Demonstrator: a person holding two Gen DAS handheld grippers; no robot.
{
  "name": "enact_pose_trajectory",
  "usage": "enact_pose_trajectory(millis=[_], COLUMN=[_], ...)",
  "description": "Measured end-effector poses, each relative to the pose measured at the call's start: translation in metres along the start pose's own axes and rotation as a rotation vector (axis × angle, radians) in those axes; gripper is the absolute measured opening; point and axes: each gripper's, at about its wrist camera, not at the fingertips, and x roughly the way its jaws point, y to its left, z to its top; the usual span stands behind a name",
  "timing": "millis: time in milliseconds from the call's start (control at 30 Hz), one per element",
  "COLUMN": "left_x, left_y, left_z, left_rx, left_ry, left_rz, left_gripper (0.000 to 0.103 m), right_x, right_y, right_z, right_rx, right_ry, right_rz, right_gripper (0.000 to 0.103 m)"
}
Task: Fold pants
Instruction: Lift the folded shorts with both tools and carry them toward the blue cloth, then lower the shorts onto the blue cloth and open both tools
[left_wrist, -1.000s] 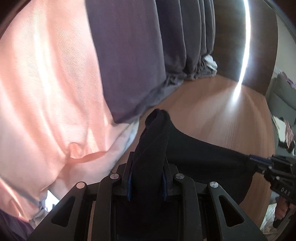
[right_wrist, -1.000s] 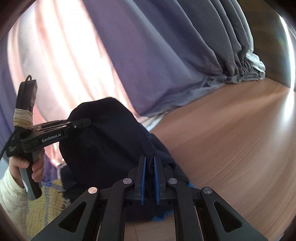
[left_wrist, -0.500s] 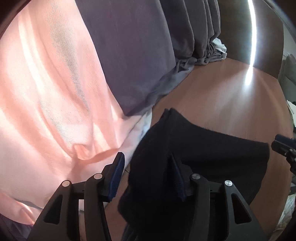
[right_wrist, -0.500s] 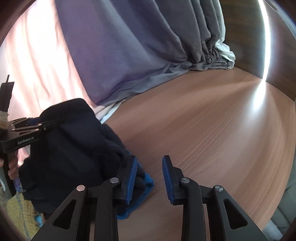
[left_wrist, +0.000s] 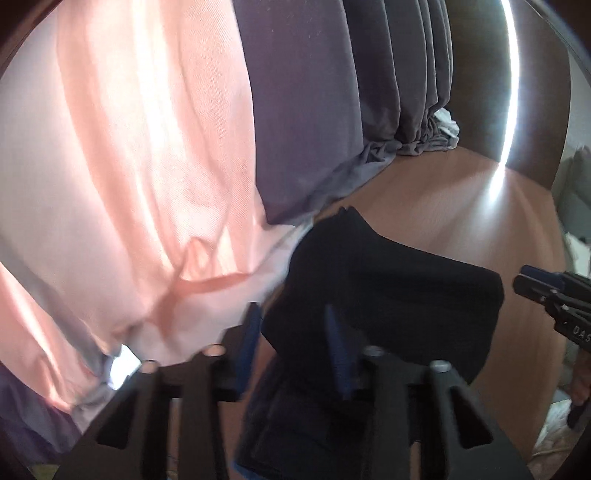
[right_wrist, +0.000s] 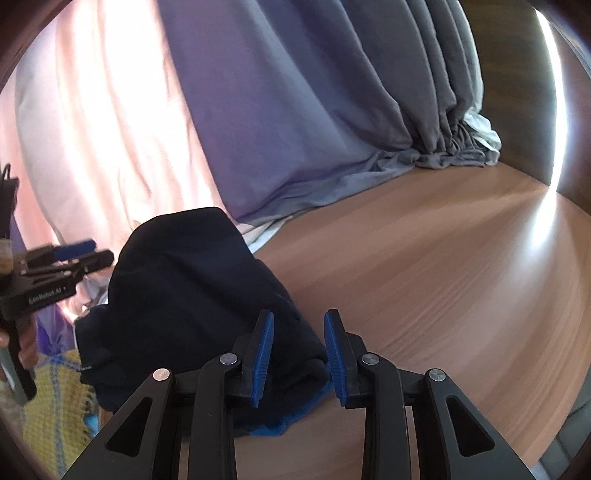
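Note:
The dark navy pants (left_wrist: 388, 295) lie folded in a bundle on the wooden table (left_wrist: 461, 206), near its curtain-side edge. My left gripper (left_wrist: 291, 325) is open, its blue pads on either side of the bundle's near end, not closed on it. In the right wrist view the pants (right_wrist: 192, 288) lie left of centre. My right gripper (right_wrist: 299, 343) is open, the bundle's corner between its pads. The left gripper also shows there (right_wrist: 74, 251), and the right one shows in the left wrist view (left_wrist: 535, 284).
Pink (left_wrist: 110, 184) and grey-purple (right_wrist: 295, 110) curtains hang behind the table and bunch on it. A yellow woven cloth (right_wrist: 55, 398) lies below the table's left edge. Bright light streaks the table's far right (right_wrist: 550, 147).
Both grippers held the pants shut a second ago, then opened and let go. The bundle has settled on the table; both grippers have drawn back slightly.

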Motion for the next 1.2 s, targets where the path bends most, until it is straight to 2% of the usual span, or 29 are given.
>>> enact_pose_trajectory(millis=[100, 167, 200, 233, 300, 333, 433, 567, 700, 767, 900, 967, 1033, 1067, 1100, 1200], left_x=[0.011, 0.019, 0.021, 0.023, 0.024, 0.028, 0.040, 0.046, 0.047, 0.039, 0.008, -0.015, -0.033, -0.044, -0.052, -0.080], left_y=[0.002, 0.004, 0.006, 0.008, 0.008, 0.010, 0.021, 0.029, 0.031, 0.032, 0.022, 0.012, 0.002, -0.006, -0.010, -0.038], left_z=[0.004, 0.007, 0.007, 0.008, 0.008, 0.008, 0.007, 0.006, 0.003, 0.004, 0.007, 0.008, 0.007, 0.004, 0.002, -0.013], left_rx=[-0.013, 0.005, 0.004, 0.013, 0.045, 0.061, 0.053, 0.027, 0.017, -0.006, -0.061, -0.115, -0.149, -0.159, -0.165, -0.189], left_ry=[-0.027, -0.026, -0.024, -0.020, -0.015, -0.004, 0.050, 0.080, 0.096, 0.077, -0.023, -0.070, -0.096, -0.120, -0.134, -0.185], left_rz=[-0.051, 0.001, 0.003, -0.002, -0.020, -0.033, -0.075, -0.133, -0.117, -0.083, 0.052, 0.099, 0.183, 0.227, 0.254, 0.348], left_gripper=[0.026, 0.028, 0.031, 0.040, 0.051, 0.052, 0.053, 0.053, 0.053, 0.053, 0.058, 0.068, 0.069, 0.071, 0.073, 0.084], right_x=[0.006, 0.010, 0.012, 0.015, 0.017, 0.017, 0.019, 0.026, 0.035, 0.038, 0.033, 0.027, 0.019, 0.014, 0.008, -0.010], right_y=[0.003, 0.005, 0.005, 0.006, 0.009, 0.010, 0.016, 0.028, 0.030, 0.028, 0.022, 0.016, 0.011, 0.007, 0.003, -0.009], right_z=[0.000, 0.000, 0.000, 0.001, 0.002, 0.003, 0.006, 0.010, 0.009, 0.010, 0.012, 0.015, 0.018, 0.019, 0.021, 0.026], right_rx=[-0.009, -0.013, -0.016, -0.019, -0.028, -0.033, -0.035, -0.071, -0.073, -0.068, -0.060, -0.064, -0.079, -0.092, -0.108, -0.146], right_ry=[0.002, -0.003, 0.000, 0.010, 0.021, 0.017, 0.013, 0.012, 0.021, 0.025, 0.021, 0.002, -0.015, -0.032, -0.050, -0.099], right_rz=[0.021, 0.035, 0.036, 0.027, 0.011, 0.012, 0.023, 0.010, -0.004, -0.009, 0.016, 0.040, 0.062, 0.071, 0.072, 0.076], right_gripper=[0.029, 0.029, 0.029, 0.029, 0.029, 0.029, 0.029, 0.029, 0.029, 0.029, 0.029, 0.030, 0.041, 0.053, 0.060, 0.067])
